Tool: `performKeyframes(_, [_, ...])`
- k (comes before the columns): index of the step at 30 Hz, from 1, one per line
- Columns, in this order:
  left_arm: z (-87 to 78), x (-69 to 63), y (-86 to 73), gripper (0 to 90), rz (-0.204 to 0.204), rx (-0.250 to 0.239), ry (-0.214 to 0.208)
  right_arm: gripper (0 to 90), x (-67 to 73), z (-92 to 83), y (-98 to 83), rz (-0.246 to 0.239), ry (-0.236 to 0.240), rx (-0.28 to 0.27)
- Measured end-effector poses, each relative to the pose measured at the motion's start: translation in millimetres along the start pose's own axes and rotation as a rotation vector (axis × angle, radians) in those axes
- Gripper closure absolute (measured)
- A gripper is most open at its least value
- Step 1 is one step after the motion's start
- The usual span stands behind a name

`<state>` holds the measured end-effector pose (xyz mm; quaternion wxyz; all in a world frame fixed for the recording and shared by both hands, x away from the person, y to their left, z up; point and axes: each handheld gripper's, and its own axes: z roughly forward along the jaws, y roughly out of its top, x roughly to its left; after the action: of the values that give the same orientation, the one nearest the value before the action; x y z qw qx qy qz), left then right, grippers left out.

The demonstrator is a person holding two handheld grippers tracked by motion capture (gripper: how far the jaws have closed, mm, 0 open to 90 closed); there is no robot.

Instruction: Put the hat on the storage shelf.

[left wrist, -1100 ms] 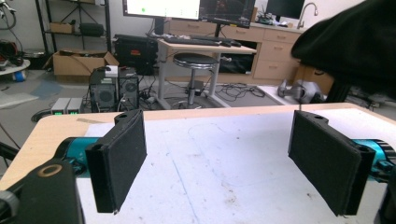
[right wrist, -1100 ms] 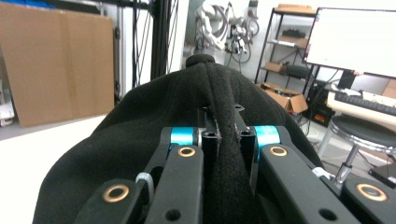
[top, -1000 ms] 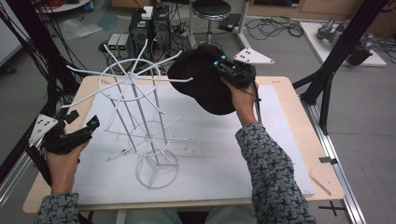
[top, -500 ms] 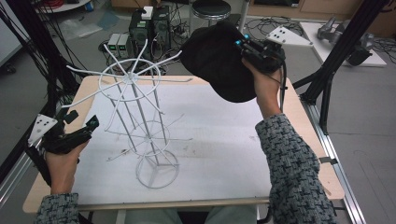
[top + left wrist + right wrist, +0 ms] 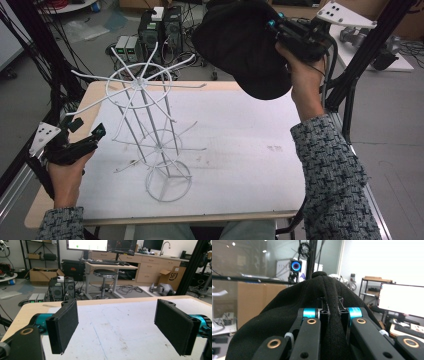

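In the high view, a white wire rack (image 5: 150,130) stands on the bench (image 5: 240,145); the right tongs (image 5: 280,27), now higher and farther back than before, grip a black cap (image 5: 240,45) beyond the far edge. In the left gripper view, the left tongs (image 5: 122,325) gape, empty, facing a stool (image 5: 103,273). In the right gripper view, the cap's fabric sits pinched between clenched jaws.

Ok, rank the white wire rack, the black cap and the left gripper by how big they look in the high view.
1. White wire rack, largest.
2. Black cap, held up close to the camera, so it looks bigger than it likely is.
3. Left gripper, smallest, resting low at the table's edge.
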<state>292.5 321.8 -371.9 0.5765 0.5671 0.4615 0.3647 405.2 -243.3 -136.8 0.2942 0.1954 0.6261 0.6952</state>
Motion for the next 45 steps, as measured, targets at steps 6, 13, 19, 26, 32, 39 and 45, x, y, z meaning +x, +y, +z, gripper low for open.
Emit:
performKeyframes(6, [-0.7, 0.8, 0.3, 19.4, -0.002, -0.003, 0.0, 85.4, 1.8, -6.8, 16.1, 0.015, 0.04, -0.052])
performKeyframes(13, [-0.6, 0.6, 0.6, 19.4, -0.001, -0.005, 0.0, 85.1, 6.1, -17.1, 35.3, 0.041, 0.079, -0.089])
performKeyframes(19, [0.1, -1.2, 0.9, 19.4, 0.003, -0.003, -0.004, 85.0, 12.1, -28.2, 46.9, 0.059, 0.11, -0.121])
performKeyframes(26, [0.3, -2.6, 1.6, 19.4, 0.004, -0.003, -0.007, 84.6, 22.4, -37.7, 56.9, 0.06, 0.145, -0.14])
performKeyframes(32, [0.1, -3.0, 2.2, 19.4, 0.005, -0.005, -0.007, 84.4, 30.9, -43.4, 61.2, 0.065, 0.177, -0.139])
performKeyframes(39, [-0.1, -3.5, 2.8, 19.4, 0.008, -0.005, -0.009, 84.4, 36.2, -44.4, 63.2, 0.069, 0.212, -0.138])
performKeyframes(45, [-0.3, -3.4, 3.2, 19.4, 0.008, -0.007, -0.008, 84.3, 43.9, -44.3, 64.8, 0.07, 0.243, -0.134])
